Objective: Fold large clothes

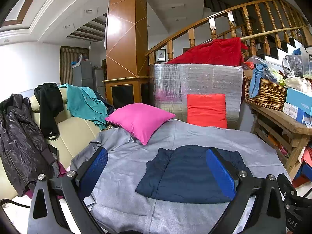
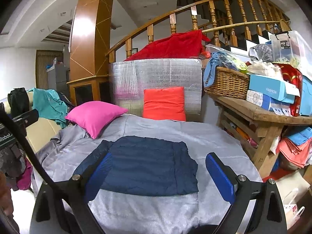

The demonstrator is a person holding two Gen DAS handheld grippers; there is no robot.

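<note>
Left gripper [image 1: 156,172]: nearest the lens, blue-padded jaws spread wide, holding nothing, above the cloth.
Right gripper [image 2: 159,173]: likewise spread wide and empty.
Navy garment [image 2: 144,165]: folded into a rough rectangle, lying flat in the middle of the grey sheet [image 2: 204,136], free of both grippers.
Cushions: pink cushion [image 1: 139,120] on the sheet's far left corner; orange cushion [image 1: 206,110] upright against a silver-wrapped box [image 1: 197,81].
Wicker basket [image 2: 226,83]: on the wooden table [image 2: 259,115] to the right, with blue cloth hanging over its rim.
Boxes: blue cartons [image 2: 271,95] beside the basket.
Room: red blanket [image 1: 210,52] over the box, wooden stair railing [image 1: 243,19] behind, clothes draped on a cream sofa [image 1: 76,126] at left.
</note>
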